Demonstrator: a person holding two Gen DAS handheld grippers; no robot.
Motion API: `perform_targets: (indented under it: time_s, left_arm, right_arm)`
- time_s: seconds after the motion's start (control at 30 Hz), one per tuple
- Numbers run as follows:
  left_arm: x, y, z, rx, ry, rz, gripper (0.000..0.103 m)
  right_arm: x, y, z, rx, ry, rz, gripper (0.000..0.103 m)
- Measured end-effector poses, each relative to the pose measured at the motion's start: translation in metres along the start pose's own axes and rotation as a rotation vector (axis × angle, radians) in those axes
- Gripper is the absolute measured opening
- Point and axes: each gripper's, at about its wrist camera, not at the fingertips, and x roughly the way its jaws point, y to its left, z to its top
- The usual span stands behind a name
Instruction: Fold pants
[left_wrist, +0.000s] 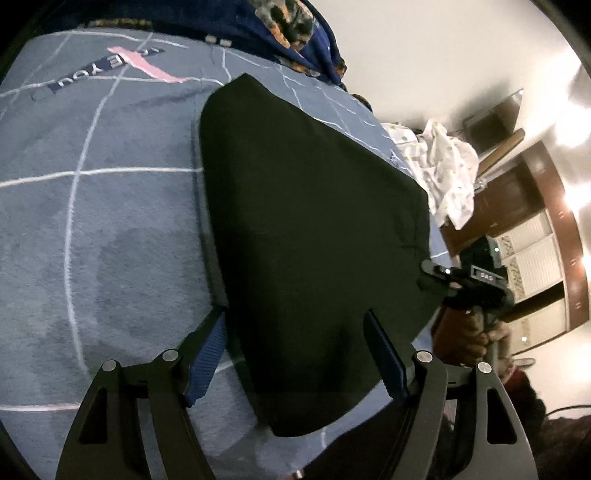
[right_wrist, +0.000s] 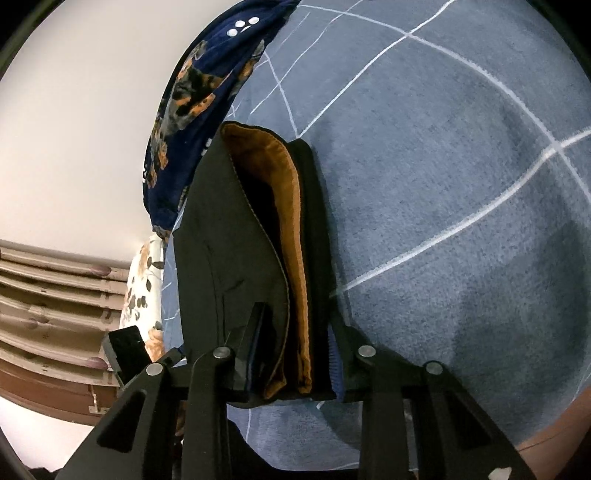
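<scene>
Black pants (left_wrist: 314, 221) lie folded in a thick stack on a blue-grey bedspread (left_wrist: 110, 203) with white grid lines. My left gripper (left_wrist: 295, 350) stands open over the near end of the stack. One blue-padded finger is beside the stack's left edge and the other is above the fabric. In the right wrist view the pants (right_wrist: 221, 240) show an orange lining between black layers. My right gripper (right_wrist: 295, 343) is shut on that layered edge. In the left wrist view the right gripper (left_wrist: 432, 273) sits at the stack's right edge, held by a hand (left_wrist: 472, 339).
A dark blue floral blanket (left_wrist: 295, 29) (right_wrist: 192, 110) is bunched at the far end of the bed. A white patterned cloth (left_wrist: 443, 166) lies past the bed's right side, with brown wooden furniture (left_wrist: 517, 192) behind it. A ribbed headboard (right_wrist: 55, 295) is at the left.
</scene>
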Motion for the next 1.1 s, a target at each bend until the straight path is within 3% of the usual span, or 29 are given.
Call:
perform_targets:
  time_s: [0.13, 0.43, 1.1]
  left_arm:
    - [0.006, -0.013, 0.001, 0.073, 0.024, 0.052, 0.074]
    - [0.02, -0.041, -0.007, 0.247, 0.035, 0.257, 0.074]
    - [0.023, -0.044, -0.006, 0.288, 0.034, 0.33, 0.075]
  right_arm:
    - [-0.001, -0.004, -0.002, 0.002, -0.003, 0.012, 0.027]
    - [0.0, -0.003, -0.001, 0.007, -0.009, 0.013, 0.027]
    - [0.0, -0.004, 0.0, 0.007, -0.009, 0.013, 0.027]
